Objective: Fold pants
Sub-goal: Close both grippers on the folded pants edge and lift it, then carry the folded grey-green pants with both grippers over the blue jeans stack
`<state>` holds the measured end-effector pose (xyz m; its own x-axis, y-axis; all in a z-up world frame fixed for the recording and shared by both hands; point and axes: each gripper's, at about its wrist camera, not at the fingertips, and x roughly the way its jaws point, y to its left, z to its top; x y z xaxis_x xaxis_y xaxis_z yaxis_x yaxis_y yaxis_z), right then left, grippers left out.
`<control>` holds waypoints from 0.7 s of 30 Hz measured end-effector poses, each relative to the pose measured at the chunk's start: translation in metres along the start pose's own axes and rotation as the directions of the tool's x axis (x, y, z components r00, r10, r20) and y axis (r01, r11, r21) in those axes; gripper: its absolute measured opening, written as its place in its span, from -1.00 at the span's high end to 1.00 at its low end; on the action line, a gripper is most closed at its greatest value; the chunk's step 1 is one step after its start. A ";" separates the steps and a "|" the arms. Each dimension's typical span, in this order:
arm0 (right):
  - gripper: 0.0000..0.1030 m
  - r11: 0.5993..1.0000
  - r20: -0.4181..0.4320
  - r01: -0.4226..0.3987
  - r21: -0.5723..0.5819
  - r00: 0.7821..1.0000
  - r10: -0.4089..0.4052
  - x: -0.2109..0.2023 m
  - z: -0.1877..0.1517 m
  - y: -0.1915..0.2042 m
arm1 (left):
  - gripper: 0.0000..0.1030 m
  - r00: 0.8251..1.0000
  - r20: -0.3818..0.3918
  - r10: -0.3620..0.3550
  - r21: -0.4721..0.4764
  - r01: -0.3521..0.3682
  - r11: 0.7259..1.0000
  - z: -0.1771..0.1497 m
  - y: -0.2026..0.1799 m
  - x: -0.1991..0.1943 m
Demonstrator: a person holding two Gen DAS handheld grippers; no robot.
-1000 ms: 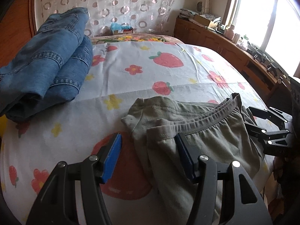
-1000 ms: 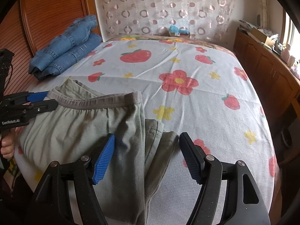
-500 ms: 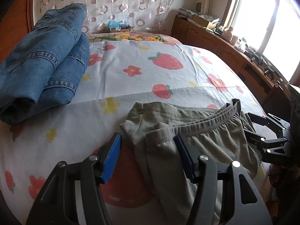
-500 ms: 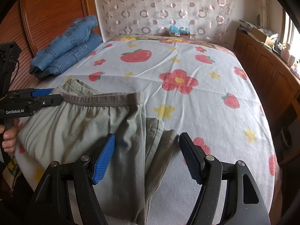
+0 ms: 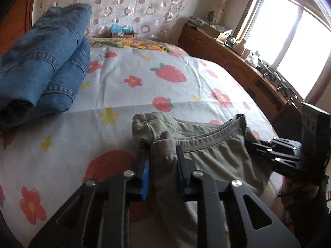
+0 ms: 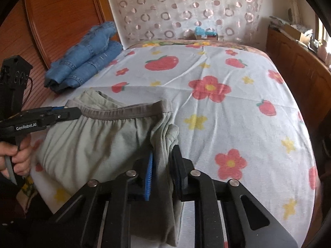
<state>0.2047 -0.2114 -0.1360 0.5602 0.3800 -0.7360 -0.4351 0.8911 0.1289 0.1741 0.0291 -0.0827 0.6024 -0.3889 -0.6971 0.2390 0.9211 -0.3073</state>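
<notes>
Olive-green pants (image 5: 209, 161) lie folded lengthwise at the near edge of the bed, with the elastic waistband (image 6: 124, 110) across the top. My left gripper (image 5: 163, 150) is closing, and its pads press on a bunched fold at the pants' left corner. My right gripper (image 6: 163, 155) is closing too, pinching the gathered fabric on the right side of the pants (image 6: 93, 144). Each gripper shows in the other view: the right gripper (image 5: 275, 153) at the far side of the waistband, the left gripper (image 6: 70, 112) at its left end, held by a hand (image 6: 18, 155).
Folded blue jeans (image 5: 41, 72) lie stacked at the back left of the bed by the wooden headboard (image 6: 62, 20). The strawberry and flower sheet (image 6: 227, 124) covers the rest. A wooden dresser (image 5: 238, 66) with clutter runs along the right under the window.
Both grippers have gone from wide open around the pants to closed on bunched fabric. The left gripper tilted a little; the jeans look nearer in its view.
</notes>
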 end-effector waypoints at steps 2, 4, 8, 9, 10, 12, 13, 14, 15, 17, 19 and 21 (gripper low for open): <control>0.79 1.000 0.019 0.003 0.000 1.000 -0.003 -0.003 -0.002 0.004 | 0.70 0.999 0.036 -0.002 0.013 0.001 1.000 -0.001 -0.005 -0.010; 0.79 1.000 0.050 0.001 -0.004 0.999 -0.001 -0.011 -0.003 0.009 | 0.71 0.998 0.065 -0.004 0.024 0.003 1.000 -0.001 -0.011 -0.021; 0.80 1.000 0.097 -0.001 -0.010 0.995 0.002 -0.026 0.000 0.017 | 0.71 0.993 0.113 -0.013 0.051 0.007 0.999 0.001 -0.023 -0.040; 0.80 1.000 0.106 -0.003 -0.013 0.994 0.004 -0.030 0.001 0.018 | 0.71 0.992 0.127 -0.018 0.051 0.011 0.999 0.003 -0.024 -0.046; 0.80 1.000 0.122 -0.006 -0.021 0.992 0.009 -0.037 0.004 0.020 | 0.71 0.990 0.139 -0.017 0.054 0.009 0.998 0.004 -0.025 -0.050; 0.80 1.000 0.141 -0.006 -0.027 0.990 0.010 -0.044 0.007 0.023 | 0.71 0.986 0.167 -0.010 0.067 -0.002 0.998 0.008 -0.029 -0.060; 0.80 0.999 0.156 -0.008 -0.033 0.988 0.013 -0.050 0.010 0.025 | 0.71 0.983 0.181 -0.006 0.074 -0.008 0.997 0.010 -0.031 -0.065; 0.80 0.999 0.169 -0.009 -0.036 0.986 0.015 -0.055 0.012 0.026 | 0.71 0.981 0.192 -0.003 0.080 -0.013 0.997 0.012 -0.033 -0.069; 0.80 0.999 0.177 -0.008 -0.040 0.984 0.015 -0.058 0.013 0.027 | 0.71 0.980 0.200 -0.002 0.085 -0.015 0.996 0.014 -0.035 -0.073; 0.80 0.998 0.199 0.005 -0.055 0.980 0.006 -0.067 0.017 0.032 | 0.71 0.976 0.220 -0.007 0.099 -0.015 0.995 0.018 -0.038 -0.081; 0.80 0.997 0.231 0.020 -0.070 0.973 -0.004 -0.077 0.022 0.035 | 0.71 0.973 0.232 -0.005 0.116 -0.023 0.993 0.022 -0.041 -0.085; 0.80 0.997 0.242 0.020 -0.075 0.970 -0.001 -0.083 0.027 0.036 | 0.71 0.971 0.239 -0.002 0.124 -0.028 0.992 0.026 -0.043 -0.087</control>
<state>0.1609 -0.2040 -0.0521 0.7146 0.4274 -0.5538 -0.4753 0.8775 0.0640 0.1313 0.0239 0.0077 0.7663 -0.3753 -0.5214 0.3147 0.9269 -0.2046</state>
